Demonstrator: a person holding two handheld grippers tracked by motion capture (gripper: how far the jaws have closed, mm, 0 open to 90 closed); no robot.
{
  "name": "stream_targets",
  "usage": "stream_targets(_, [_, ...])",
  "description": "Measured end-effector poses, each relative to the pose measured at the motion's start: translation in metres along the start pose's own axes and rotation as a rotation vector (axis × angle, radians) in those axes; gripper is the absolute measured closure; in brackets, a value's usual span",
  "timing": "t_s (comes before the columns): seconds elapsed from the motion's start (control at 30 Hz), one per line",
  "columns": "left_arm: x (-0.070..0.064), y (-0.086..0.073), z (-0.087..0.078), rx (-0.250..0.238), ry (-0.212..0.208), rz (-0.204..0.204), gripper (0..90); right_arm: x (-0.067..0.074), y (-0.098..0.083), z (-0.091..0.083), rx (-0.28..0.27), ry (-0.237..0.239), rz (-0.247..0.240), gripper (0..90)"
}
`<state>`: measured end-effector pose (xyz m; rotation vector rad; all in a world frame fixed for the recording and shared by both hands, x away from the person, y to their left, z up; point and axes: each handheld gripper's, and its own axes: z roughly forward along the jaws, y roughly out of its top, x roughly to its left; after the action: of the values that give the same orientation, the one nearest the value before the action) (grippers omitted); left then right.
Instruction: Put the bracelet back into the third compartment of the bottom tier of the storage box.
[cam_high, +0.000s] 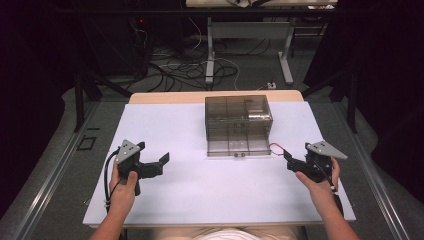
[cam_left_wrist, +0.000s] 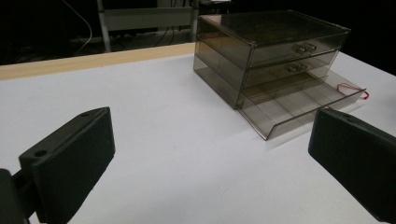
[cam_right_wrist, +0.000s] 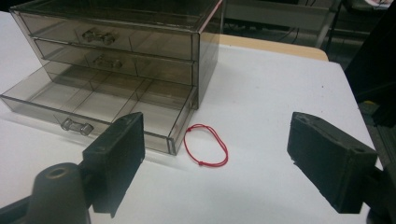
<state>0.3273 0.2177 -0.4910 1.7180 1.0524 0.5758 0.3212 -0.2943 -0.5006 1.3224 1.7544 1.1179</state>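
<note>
A smoky see-through drawer cabinet (cam_high: 239, 117) with three drawers stands at the table's middle back. Its bottom drawer (cam_high: 235, 146) is pulled out and looks empty (cam_right_wrist: 93, 100) (cam_left_wrist: 299, 105). A red string loop (cam_right_wrist: 206, 145) lies flat on the white table just off the open drawer's right front corner (cam_high: 276, 148) (cam_left_wrist: 353, 88). My left gripper (cam_high: 152, 153) is held open at the left front, well away from the cabinet (cam_left_wrist: 271, 49); nothing is between its jaws (cam_left_wrist: 210, 140). My right gripper (cam_high: 297, 152) is open too, pointing at the loop from a short way back (cam_right_wrist: 219, 135).
The white table top (cam_high: 200, 190) has a wooden strip (cam_high: 170, 96) along its far edge. Beyond it are table legs and tangled cables on the floor (cam_high: 200, 65). A metal rail (cam_high: 50, 170) runs along the left side.
</note>
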Motion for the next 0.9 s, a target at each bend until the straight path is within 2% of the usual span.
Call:
stream_targets(0.03, [0.0,0.0,0.001,0.002,0.007,0.003,0.8,0.0,0.0,0.0,0.015,0.004,0.013,22.1])
stream_targets(0.13, [0.0,0.0,0.002,0.007,0.015,-0.001,0.8,-0.002,0.001,0.0,0.035,0.004,0.0,25.6])
stream_targets(0.23, [0.0,0.0,0.002,0.004,0.024,0.022,0.7,-0.003,0.004,0.002,0.034,0.007,-0.009,28.6])
stream_targets(0.33, [-0.001,0.0,0.002,0.0,0.028,0.025,0.7,-0.005,0.007,0.005,0.045,0.006,-0.017,31.7])
stream_targets(0.4, [-0.002,-0.002,0.002,-0.007,0.031,0.007,0.6,-0.009,0.009,0.007,0.065,0.004,-0.002,32.6])
stream_targets(0.5, [-0.001,-0.002,0.0,-0.009,0.038,0.018,0.7,-0.013,0.013,0.012,0.105,0.042,0.045,34.6])
stream_targets(0.53, [-0.002,-0.003,0.0,-0.013,0.036,0.004,0.7,-0.015,0.015,0.013,0.12,0.044,0.041,34.7])
stream_targets(0.67, [-0.001,-0.003,-0.003,-0.009,0.032,-0.003,0.6,-0.017,0.019,0.017,0.148,0.052,0.054,36.3])
stream_targets(0.7, [-0.002,-0.003,-0.003,-0.011,0.036,-0.01,0.6,-0.017,0.021,0.018,0.155,0.06,0.051,36.6])
stream_targets(0.73, [-0.001,-0.003,-0.003,-0.01,0.047,0.003,0.7,-0.017,0.023,0.02,0.159,0.069,0.034,36.9])
stream_targets(0.83, [0.0,-0.003,-0.004,-0.012,0.062,0.005,0.7,-0.018,0.028,0.024,0.172,0.055,0.003,38.1])
stream_targets(0.9, [0.001,-0.003,-0.005,-0.016,0.062,-0.001,0.6,-0.018,0.03,0.029,0.187,0.071,0.008,40.0])
